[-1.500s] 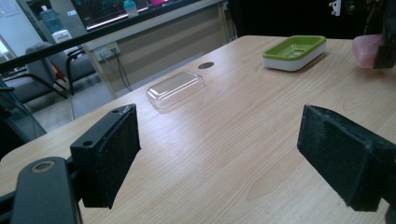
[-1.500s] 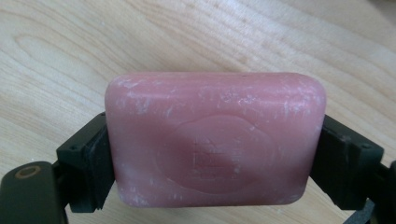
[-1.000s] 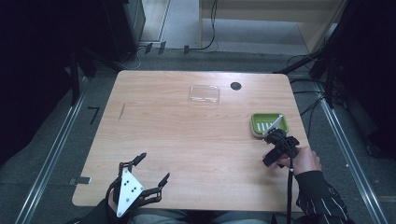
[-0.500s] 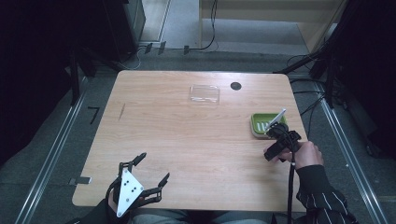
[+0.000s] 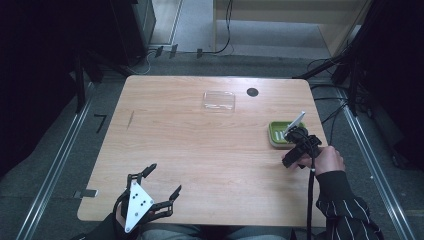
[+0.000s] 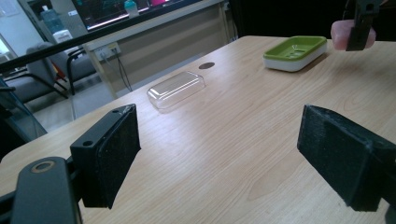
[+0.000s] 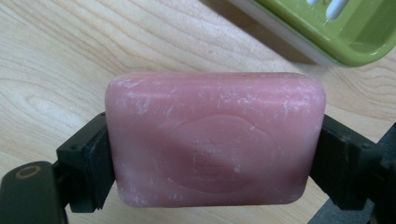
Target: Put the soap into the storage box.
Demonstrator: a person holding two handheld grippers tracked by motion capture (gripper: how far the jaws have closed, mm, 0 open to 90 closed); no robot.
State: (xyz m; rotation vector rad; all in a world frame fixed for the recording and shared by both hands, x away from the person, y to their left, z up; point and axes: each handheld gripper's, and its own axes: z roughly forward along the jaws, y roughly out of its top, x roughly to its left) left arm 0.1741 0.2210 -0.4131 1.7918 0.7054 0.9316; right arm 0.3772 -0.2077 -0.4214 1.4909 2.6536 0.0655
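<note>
A pink soap bar sits clamped by its short ends between the two black pads of my right gripper, a little above the wood. In the high view this right gripper hovers at the near edge of the green soap dish on the table's right side. The dish lies just beyond the soap. The left gripper view catches the soap by the dish. My left gripper rests open at the table's near left, its pads wide apart and holding nothing.
A clear plastic lid lies flat toward the far middle of the wooden table; a round black hole is beside it. Cables and dark floor surround the table. A striped sleeve reaches in at the lower right.
My right gripper has carried the soap a little farther away, up to the green dish's near edge. The left gripper has stayed put.
</note>
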